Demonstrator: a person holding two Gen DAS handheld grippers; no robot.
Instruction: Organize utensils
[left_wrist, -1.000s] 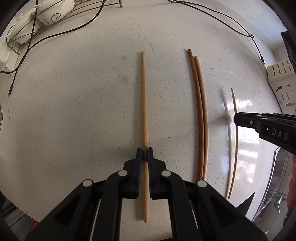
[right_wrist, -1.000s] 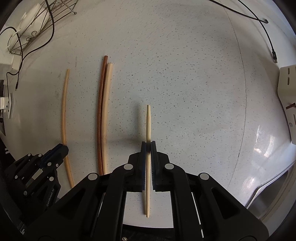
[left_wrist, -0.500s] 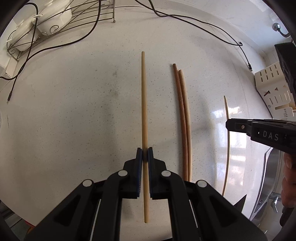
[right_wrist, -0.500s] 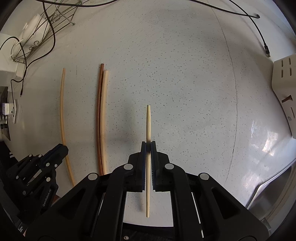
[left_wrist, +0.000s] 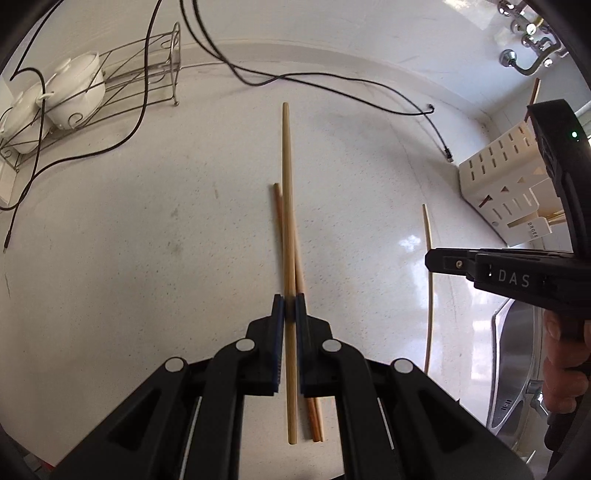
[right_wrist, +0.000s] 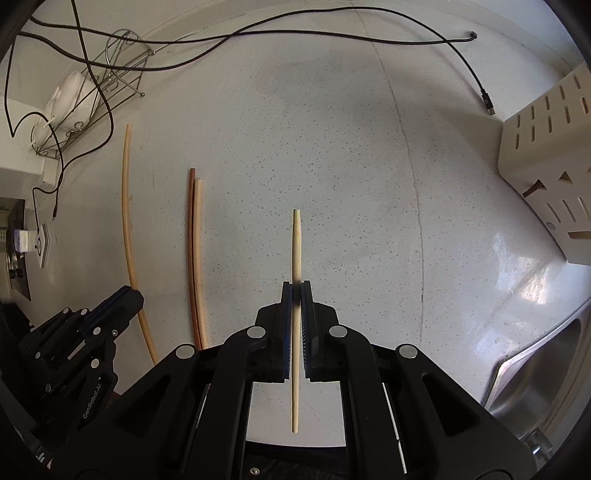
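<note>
Left gripper (left_wrist: 289, 308) clamped on tan chopstick (left_wrist: 287, 206), held above the counter (left_wrist: 147, 240), long axis running straight ahead along the fingers. Right gripper (right_wrist: 296, 295) clamped on pale chopstick (right_wrist: 295, 243), same orientation. Pair of 2 brown chopsticks (right_wrist: 195, 251) lying side by side on the counter, parallel, between the 2 grippers in the right view; directly beneath the tan stick in the left view. Left gripper nearer to the pair. Slotted holder (right_wrist: 546, 158) at the right edge beside the sink (right_wrist: 543, 369). Height of either held stick above the counter hard to judge; near ends of the pair cut off by the right gripper.
</note>
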